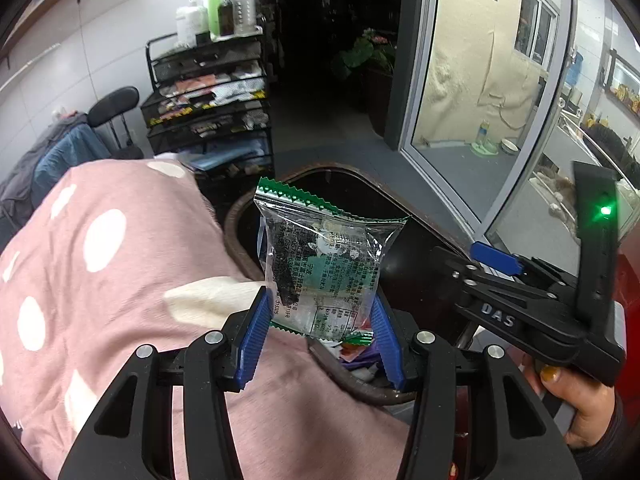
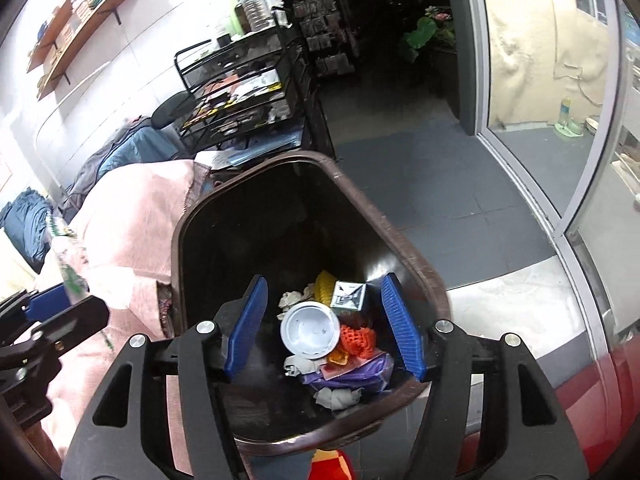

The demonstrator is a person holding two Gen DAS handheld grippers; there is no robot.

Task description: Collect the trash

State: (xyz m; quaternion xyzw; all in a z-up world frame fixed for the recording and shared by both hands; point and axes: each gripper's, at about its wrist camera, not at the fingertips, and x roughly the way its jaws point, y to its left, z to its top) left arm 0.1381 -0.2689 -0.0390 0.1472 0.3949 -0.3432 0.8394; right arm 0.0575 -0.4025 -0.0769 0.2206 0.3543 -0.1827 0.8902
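My left gripper (image 1: 318,320) is shut on a clear plastic wrapper with green zigzag edges (image 1: 324,256), which stands upright between the blue pads over the near rim of a dark brown trash bin (image 1: 276,184). The right gripper (image 2: 324,320) hangs open above the same bin (image 2: 400,236) with nothing between its pads. Down inside lie a white round lid (image 2: 310,330), a small grey box (image 2: 350,296), orange netting (image 2: 358,340), purple plastic and crumpled paper. In the left wrist view the right gripper's body (image 1: 532,300) shows at the right, held by a hand (image 1: 576,400).
A pink cloth with white dots (image 1: 100,280) covers a surface left of the bin. Behind stand a black wire rack of papers (image 1: 208,96) topped with bottles, and a chair. A glass door frame (image 2: 480,80) and grey floor lie to the right. A red surface (image 2: 624,400) shows at lower right.
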